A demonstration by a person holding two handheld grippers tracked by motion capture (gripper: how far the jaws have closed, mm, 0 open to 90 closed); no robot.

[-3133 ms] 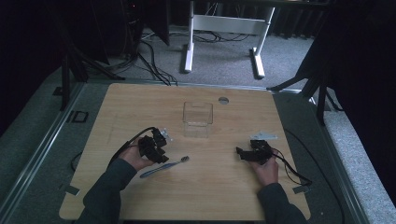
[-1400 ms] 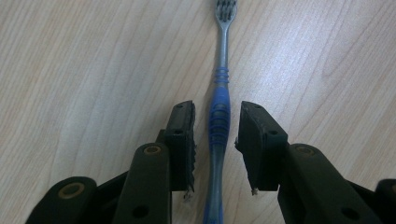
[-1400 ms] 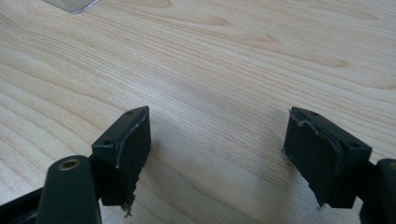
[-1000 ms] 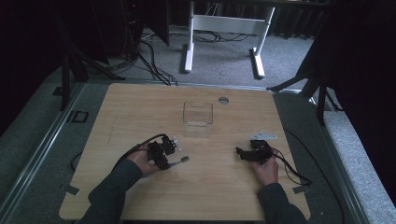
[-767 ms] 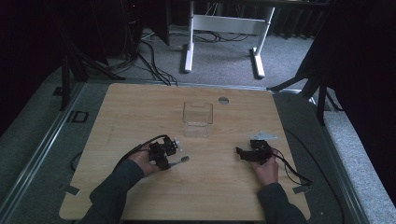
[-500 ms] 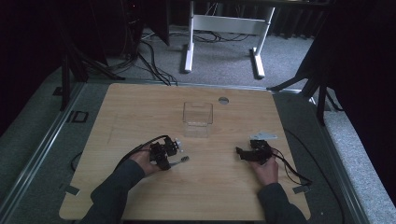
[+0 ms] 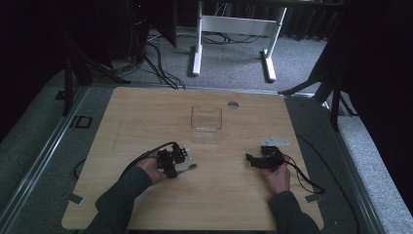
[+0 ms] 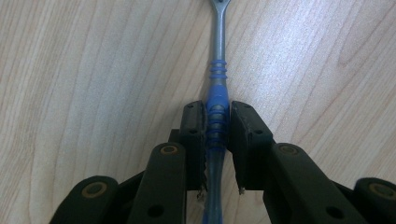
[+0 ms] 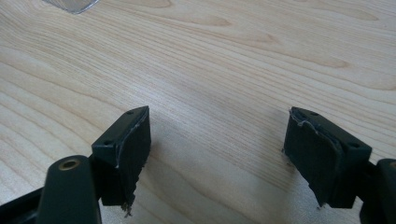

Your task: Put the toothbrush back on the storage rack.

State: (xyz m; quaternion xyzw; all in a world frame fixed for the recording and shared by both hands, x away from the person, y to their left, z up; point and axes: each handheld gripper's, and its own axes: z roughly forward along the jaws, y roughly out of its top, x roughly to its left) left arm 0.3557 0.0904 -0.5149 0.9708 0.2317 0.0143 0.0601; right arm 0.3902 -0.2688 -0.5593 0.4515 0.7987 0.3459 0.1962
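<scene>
blue-sleeved metal tool [image 8: 217, 109] lies on the counter [image 7: 146, 112] at lower left, left tongs [image 8: 217, 122] clamped on it, right tongs [image 9: 217, 154] wide open and empty; lifting seems left.

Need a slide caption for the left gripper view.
Left tool shut on a blue-handled spoon lying on the wooden table.

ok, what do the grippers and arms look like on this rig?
Both grippers are black. The left gripper has flat rectangular pads on hinged links with brass-coloured pivot pins. The right gripper has the same links, with pads frayed at the edges. The grey three-cornered plate sits on top of the right one. A black cable trails from each. The sleeves are dark.
</scene>
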